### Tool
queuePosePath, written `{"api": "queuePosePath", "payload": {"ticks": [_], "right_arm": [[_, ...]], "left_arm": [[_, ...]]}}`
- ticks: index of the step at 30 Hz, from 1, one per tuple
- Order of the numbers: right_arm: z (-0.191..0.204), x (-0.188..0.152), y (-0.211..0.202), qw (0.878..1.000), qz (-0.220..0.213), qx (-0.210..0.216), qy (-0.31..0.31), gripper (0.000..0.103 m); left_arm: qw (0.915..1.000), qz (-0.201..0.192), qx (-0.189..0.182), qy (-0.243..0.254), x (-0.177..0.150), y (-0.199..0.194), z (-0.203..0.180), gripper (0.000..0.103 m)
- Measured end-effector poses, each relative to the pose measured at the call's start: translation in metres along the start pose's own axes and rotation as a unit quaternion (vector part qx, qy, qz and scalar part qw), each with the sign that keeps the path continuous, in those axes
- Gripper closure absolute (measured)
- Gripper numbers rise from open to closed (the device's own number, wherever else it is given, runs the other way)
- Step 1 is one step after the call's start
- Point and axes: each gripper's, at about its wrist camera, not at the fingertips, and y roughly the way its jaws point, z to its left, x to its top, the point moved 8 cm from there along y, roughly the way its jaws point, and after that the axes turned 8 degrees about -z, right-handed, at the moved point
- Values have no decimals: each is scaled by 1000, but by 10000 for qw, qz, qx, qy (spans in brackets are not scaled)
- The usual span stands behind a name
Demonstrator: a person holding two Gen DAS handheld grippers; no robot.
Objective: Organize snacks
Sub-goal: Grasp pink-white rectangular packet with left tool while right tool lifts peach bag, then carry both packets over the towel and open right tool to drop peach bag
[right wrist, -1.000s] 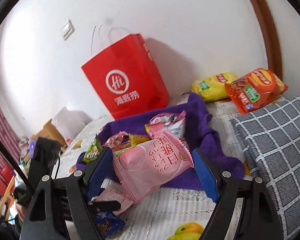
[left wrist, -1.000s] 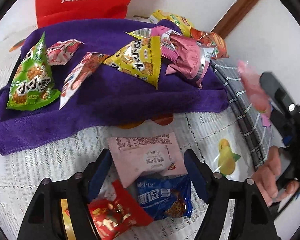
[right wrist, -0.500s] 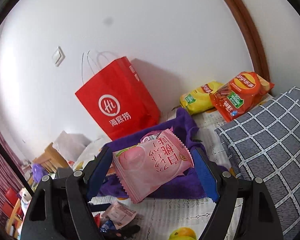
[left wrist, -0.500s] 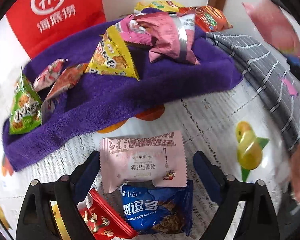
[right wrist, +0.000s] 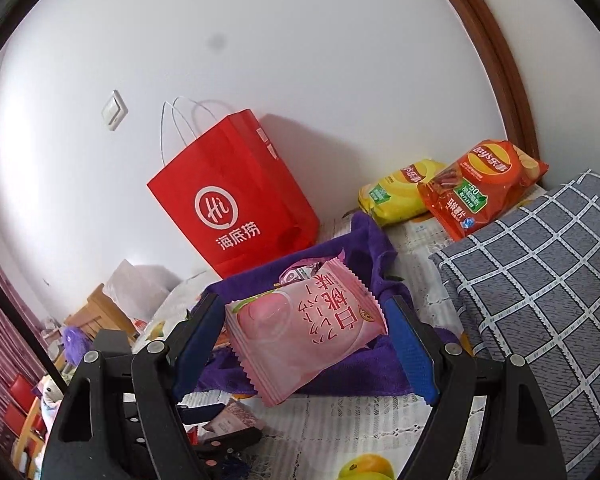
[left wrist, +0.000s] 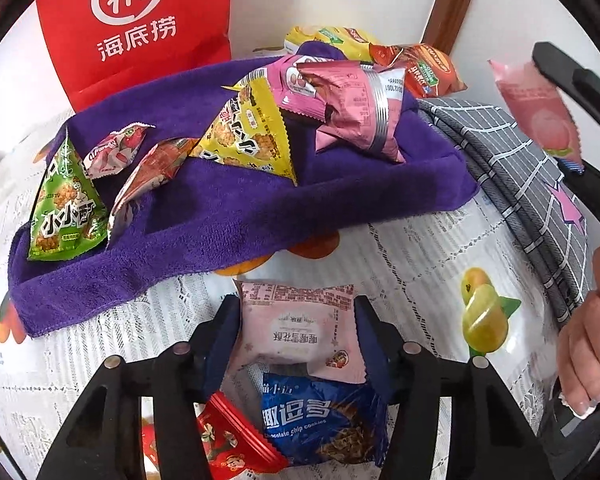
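My left gripper [left wrist: 298, 332] is shut on a pale pink snack packet [left wrist: 300, 332], just above the lace tablecloth near the purple towel [left wrist: 236, 216]. A blue chocolate chip cookie packet [left wrist: 320, 416] and a red packet [left wrist: 232, 444] lie under it. My right gripper [right wrist: 304, 336] is shut on a pink peach packet [right wrist: 304, 328], held in the air over the towel's right end [right wrist: 372, 240]; the packet also shows in the left wrist view [left wrist: 540, 116]. Several packets lie on the towel: green [left wrist: 64, 208], yellow [left wrist: 252, 136], pink foil [left wrist: 352, 108].
A red paper bag [right wrist: 236, 200] stands against the wall behind the towel. Yellow [right wrist: 400, 192] and orange [right wrist: 480, 184] crisp bags lie by the wall. A grey checked cloth [right wrist: 540, 280] covers the right side. A wooden door frame [right wrist: 496, 56] rises at the right.
The left gripper closed in on the pale pink packet and tilted toward the towel. The right gripper rose with the peach packet, toward the towel's right end.
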Motion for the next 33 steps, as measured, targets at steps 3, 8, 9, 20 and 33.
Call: {"api": "queuePosePath", "payload": {"ticks": [3,8,9,20,33], "right_arm": [[2,-2,1,10000,37,11,-54,22],[4,-5,3,9999,71,-21,-133,22],[5,-5,2,9999,64,-18,-147,22],[15,-8,2,9991,3,6,-429,22],[84,9,29,9975,101,344,-604,22]], "left_arm": [[9999,-50,-58,-99,2,-6,6,50],[9992,-106,-176,-336,0,-20,25,50],[9989,-127,-209,-394,0,-23,29,50],[9958,-277,-451,-747,-3,-45,42,50],[9929,-784,-169,-882,38,-102,91,50]]}}
